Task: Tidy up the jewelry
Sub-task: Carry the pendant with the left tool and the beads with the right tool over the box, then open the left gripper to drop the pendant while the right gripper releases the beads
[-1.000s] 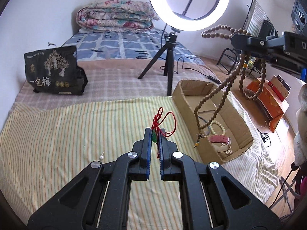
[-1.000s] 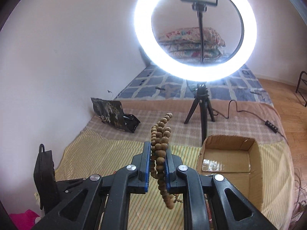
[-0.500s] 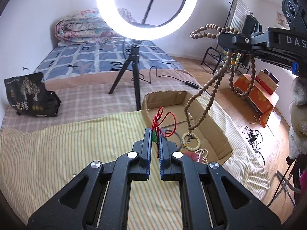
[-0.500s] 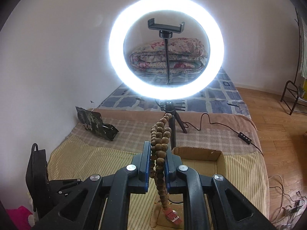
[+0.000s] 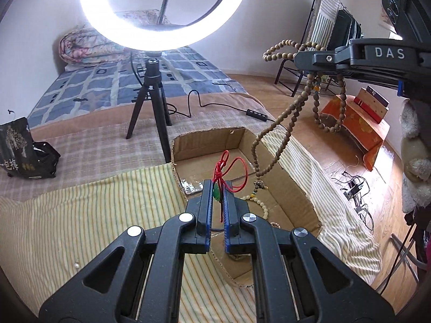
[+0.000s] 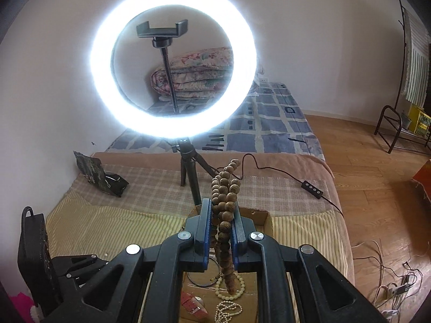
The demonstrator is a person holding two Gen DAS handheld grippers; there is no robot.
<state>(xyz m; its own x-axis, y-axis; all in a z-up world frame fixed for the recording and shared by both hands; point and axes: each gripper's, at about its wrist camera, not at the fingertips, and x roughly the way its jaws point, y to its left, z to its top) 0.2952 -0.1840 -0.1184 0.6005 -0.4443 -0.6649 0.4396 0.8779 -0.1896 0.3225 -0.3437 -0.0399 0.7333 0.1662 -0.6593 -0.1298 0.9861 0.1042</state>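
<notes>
Beads [image 6: 225,210] hang pinched in your right gripper [image 6: 221,212] above the box [image 5: 296,188]; your left gripper [image 5: 217,188] clamps a red cord [image 5: 229,169] at the box's near edge.

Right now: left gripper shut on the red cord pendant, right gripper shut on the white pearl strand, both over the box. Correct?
Not quite. The right gripper is shut on the brown wooden bead strand, as the right wrist view shows. The left gripper does hold the red cord pendant over the cardboard box.
</notes>
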